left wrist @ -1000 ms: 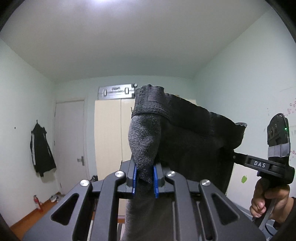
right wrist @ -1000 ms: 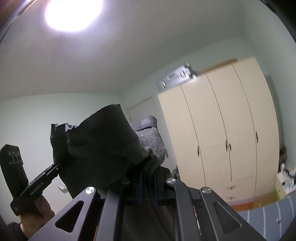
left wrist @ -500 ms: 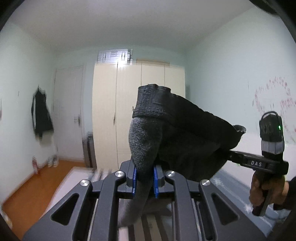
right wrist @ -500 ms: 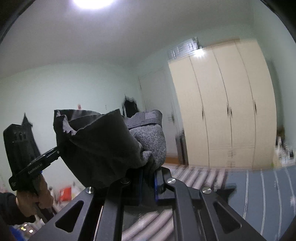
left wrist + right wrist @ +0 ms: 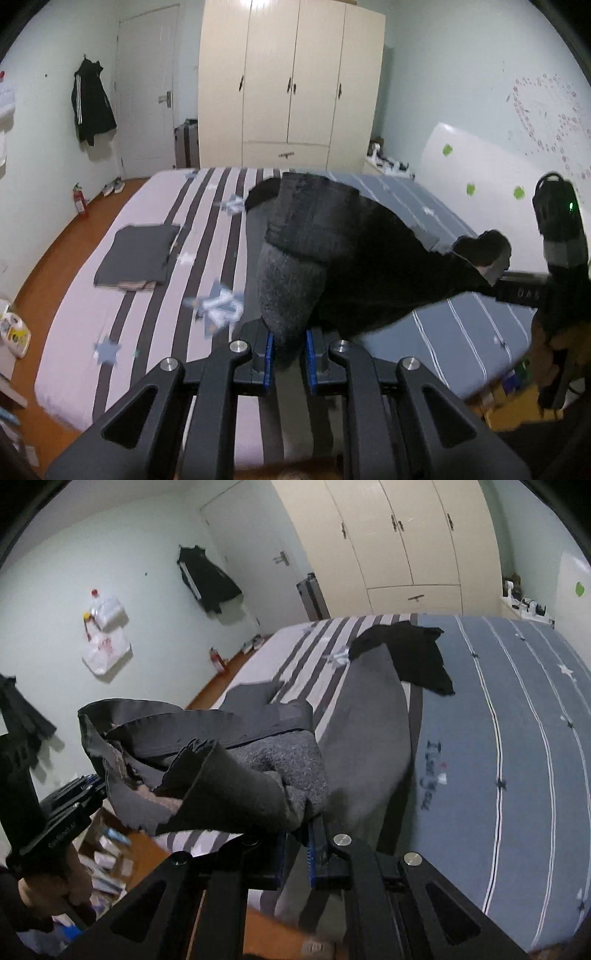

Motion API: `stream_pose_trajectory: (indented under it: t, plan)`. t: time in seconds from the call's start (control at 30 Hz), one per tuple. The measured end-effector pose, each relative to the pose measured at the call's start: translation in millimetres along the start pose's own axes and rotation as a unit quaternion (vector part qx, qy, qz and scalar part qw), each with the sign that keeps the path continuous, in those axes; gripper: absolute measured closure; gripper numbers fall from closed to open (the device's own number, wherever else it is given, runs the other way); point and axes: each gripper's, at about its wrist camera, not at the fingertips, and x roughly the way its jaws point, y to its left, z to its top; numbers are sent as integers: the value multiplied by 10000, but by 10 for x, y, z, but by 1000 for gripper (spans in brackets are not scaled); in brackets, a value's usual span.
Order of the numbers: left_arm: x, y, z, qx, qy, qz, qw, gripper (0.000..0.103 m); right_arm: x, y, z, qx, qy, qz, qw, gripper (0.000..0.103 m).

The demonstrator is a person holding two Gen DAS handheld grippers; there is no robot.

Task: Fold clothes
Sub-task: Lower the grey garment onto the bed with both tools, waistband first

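Dark grey fleece-lined trousers (image 5: 332, 251) hang by the waistband between both grippers, above a striped bed (image 5: 147, 199). My left gripper (image 5: 288, 350) is shut on one side of the waistband, its blue pads pinching the grey lining. My right gripper (image 5: 496, 288), held in a hand at the right edge, grips the other side. In the right wrist view the right gripper (image 5: 297, 849) is shut on the bunched waistband, and the trousers (image 5: 369, 720) drape forward, their dark leg ends lying on the bed (image 5: 517, 738). The left gripper (image 5: 94, 786) shows at the left.
A folded grey stack (image 5: 136, 258) lies on the bed's left side. A cream wardrobe (image 5: 291, 74), door, hanging black jacket (image 5: 90, 103) and suitcase (image 5: 186, 142) stand beyond the bed. A white headboard (image 5: 480, 166) is at the right. Small items litter the floor (image 5: 110, 853).
Both grippers swung down from pointing at the ceiling and upper walls to pointing at the bed. The trousers came down with them, and the legs now rest on the bedcover.
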Motion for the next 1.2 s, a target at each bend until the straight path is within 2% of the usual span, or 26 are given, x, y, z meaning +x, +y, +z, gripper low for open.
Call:
stream_pose_trajectory:
  t: [0.1,0.2,0.3,0.4,0.47,0.57,0.7,0.83,0.97,1.03,1.2]
  plan:
    - [-403,-155,-83,135,62,-78,9999,92,-285,221,-92,-147,73,-68,9998,95]
    - [-692,-234,84,173,127,-179,9996,92,-691,427,-296,-311,78,-89,9994,95]
    - [-907,-230,240,71,252,-303,9992,92,-980,555,-232,-374,224,-110,9990,95]
    - [-1003,-269,273,80,280,-338,9990,92,-1166,641,-248,-532,308,-129,9980,95]
    - [-856,-202,321,21,235,-355,9991,92,-1188,656,-258,-620,353,-142,9974,95]
    - [-540,-123,362,-49,116,-252,9996,92,-1005,556,-233,-483,399,-157,9979,95]
    - [-3,50,403,-391,152,-177,9990,92,-583,395,-109,-297,338,-247,9987,95]
    - [587,123,420,-230,118,-59,9996,92,-34,153,56,-161,194,-426,9988,95]
    - [1335,209,539,-167,175,70,9997,92,610,-203,267,63,136,-626,9979,95]
    - [1788,284,641,-301,232,106,9992,92,941,-386,394,75,161,-708,9973,95]
    - [2983,507,898,-437,424,365,9975,92,1842,-980,755,362,206,-684,9968,95]
